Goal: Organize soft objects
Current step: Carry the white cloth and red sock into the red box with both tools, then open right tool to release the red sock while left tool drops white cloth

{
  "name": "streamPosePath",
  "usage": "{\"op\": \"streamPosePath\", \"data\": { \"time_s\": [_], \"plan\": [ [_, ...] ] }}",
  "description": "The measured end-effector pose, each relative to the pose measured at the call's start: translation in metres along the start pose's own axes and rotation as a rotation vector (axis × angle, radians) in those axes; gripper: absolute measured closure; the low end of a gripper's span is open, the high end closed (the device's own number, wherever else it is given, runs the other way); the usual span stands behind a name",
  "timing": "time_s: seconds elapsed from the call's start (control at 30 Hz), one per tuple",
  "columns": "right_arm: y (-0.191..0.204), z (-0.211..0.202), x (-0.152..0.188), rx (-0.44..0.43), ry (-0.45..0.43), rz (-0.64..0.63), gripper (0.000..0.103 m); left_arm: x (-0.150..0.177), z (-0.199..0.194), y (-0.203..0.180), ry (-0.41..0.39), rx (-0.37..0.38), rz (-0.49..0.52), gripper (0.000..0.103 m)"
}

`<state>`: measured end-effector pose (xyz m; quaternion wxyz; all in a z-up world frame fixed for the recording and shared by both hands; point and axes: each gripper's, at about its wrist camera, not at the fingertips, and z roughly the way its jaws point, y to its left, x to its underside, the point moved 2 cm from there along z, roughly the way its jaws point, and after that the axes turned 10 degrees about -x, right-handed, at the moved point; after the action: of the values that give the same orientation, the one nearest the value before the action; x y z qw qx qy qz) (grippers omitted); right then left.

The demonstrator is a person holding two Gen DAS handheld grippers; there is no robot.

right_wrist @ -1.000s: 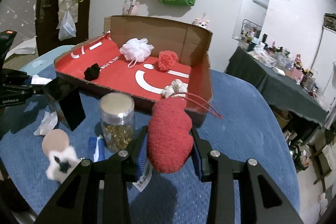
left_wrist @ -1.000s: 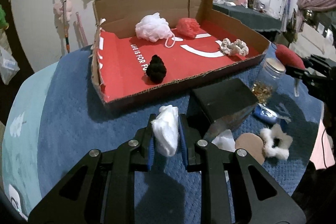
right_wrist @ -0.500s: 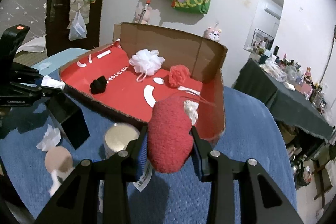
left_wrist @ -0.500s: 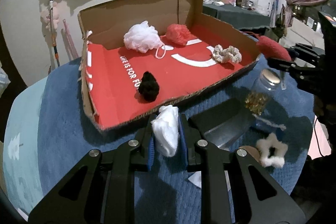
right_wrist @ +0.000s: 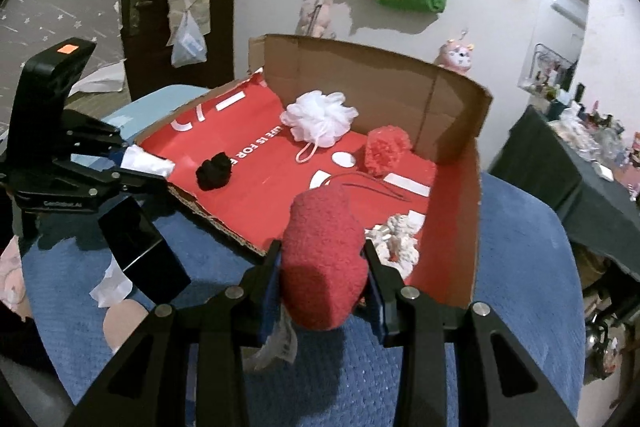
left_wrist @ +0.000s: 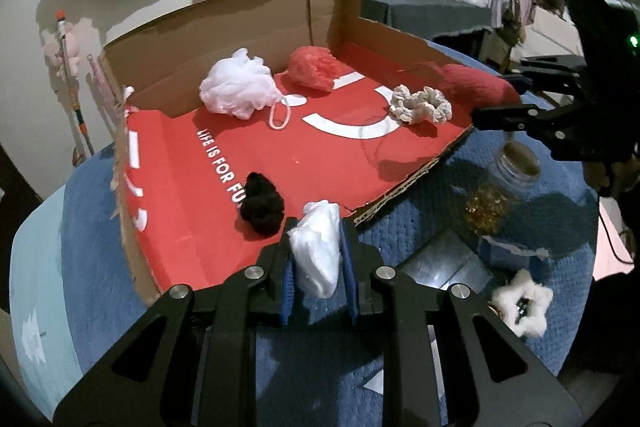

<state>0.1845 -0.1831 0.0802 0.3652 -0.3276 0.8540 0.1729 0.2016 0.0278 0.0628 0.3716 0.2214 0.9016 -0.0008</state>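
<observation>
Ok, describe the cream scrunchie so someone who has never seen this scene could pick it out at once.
Start from the open cardboard box with the red floor on the blue table. Near its right wall lies the cream scrunchie, flat on the red floor. It is the only ruffled ring in the box: the white bath puff is a round ball, and the black scrunchie is dark and bunched.

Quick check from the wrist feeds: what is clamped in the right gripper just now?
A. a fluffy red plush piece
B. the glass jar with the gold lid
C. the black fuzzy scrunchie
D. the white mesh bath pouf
A: the right gripper is shut on the fluffy red plush piece, held at the near edge of the red-lined cardboard box; the black scrunchie and white pouf lie loose inside the box.
</observation>
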Motion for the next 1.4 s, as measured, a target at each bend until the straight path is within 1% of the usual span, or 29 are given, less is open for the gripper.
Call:
{"op": "streamPosePath", "data": {
  "time_s": [0.13,0.4,0.47,0.6,0.8,0.9,0.97,1.03,1.17,1.4],
  "plan": [
    [-0.006,0.012,-0.004,-0.058,0.039,0.004,0.064,-0.007,0.007,-0.004,0.009,0.017,0.033,0.084],
    [-0.02,0.034,-0.014,-0.143,0.088,0.041,0.064,-0.03,0.026,-0.011,0.029,0.083,0.053,0.084],
    [-0.024,0.041,-0.017,-0.152,0.098,0.053,0.064,-0.037,0.034,-0.013,0.044,0.111,0.053,0.084],
    [-0.029,0.056,-0.021,-0.174,0.125,0.072,0.064,-0.047,0.051,-0.018,0.08,0.13,0.06,0.084],
    [-0.034,0.081,-0.027,-0.186,0.174,0.08,0.064,-0.053,0.076,-0.022,0.153,0.147,0.066,0.084],
    [-0.037,0.091,-0.029,-0.195,0.201,0.083,0.064,-0.055,0.087,-0.024,0.185,0.134,0.071,0.084],
    [-0.038,0.097,-0.03,-0.186,0.217,0.082,0.063,-0.056,0.092,-0.025,0.198,0.133,0.075,0.084],
    [-0.039,0.104,-0.029,-0.186,0.238,0.087,0.063,-0.057,0.095,-0.025,0.208,0.125,0.081,0.084],
    [-0.045,0.109,-0.027,-0.182,0.248,0.102,0.063,-0.058,0.103,-0.026,0.225,0.112,0.08,0.084],
    [-0.047,0.112,-0.023,-0.148,0.266,0.081,0.062,-0.06,0.107,-0.025,0.212,0.109,0.069,0.084]
  ]
}}
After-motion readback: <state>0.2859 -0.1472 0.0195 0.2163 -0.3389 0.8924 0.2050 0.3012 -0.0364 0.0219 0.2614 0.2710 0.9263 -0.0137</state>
